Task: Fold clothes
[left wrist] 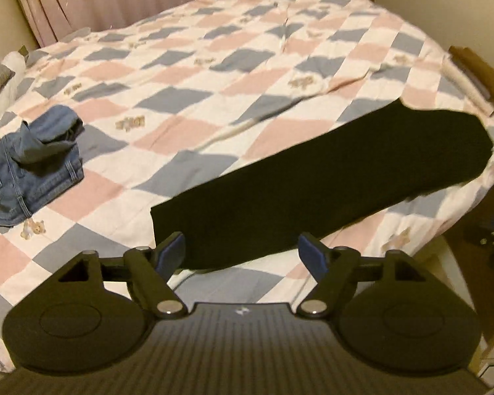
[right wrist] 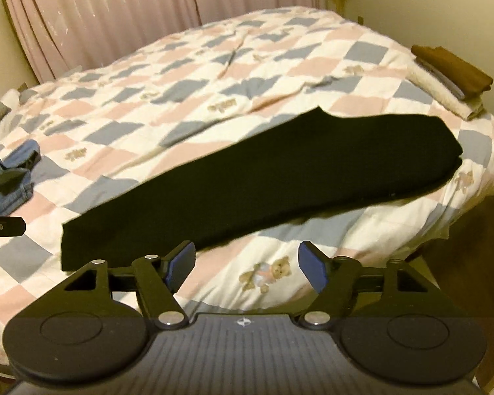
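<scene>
Blue-padded fingers of the left gripper [left wrist: 241, 251] stand wide apart with nothing between them, hovering just over the near narrow end of the black garment [left wrist: 313, 181], which stretches away from it and off to its right as one long flat band across the checked bedspread [left wrist: 187, 75]. The right gripper [right wrist: 246, 265] is likewise spread and empty; the band's near end lies ahead and to its left, the wider far end ahead and to its right, and only bedspread shows between its pads. The garment looks like trousers laid leg on leg, though the dark cloth hides any seam, so how many layers lie there I cannot tell. Such a lie fits either a lengthwise fold already made with the crosswise folds to come, or a piece merely spread out flat. If the near end is to be carried over, each gripper would do well to pinch one corner through all layers, lift only enough to clear the bed, and keep the edge taut between them so it lands square. Far to the left gripper's left sits a crumpled denim piece [left wrist: 33, 171], not folded. A neat stack of folded clothes [right wrist: 451, 79] rests far ahead and right of the right gripper, at the bed's edge.
</scene>
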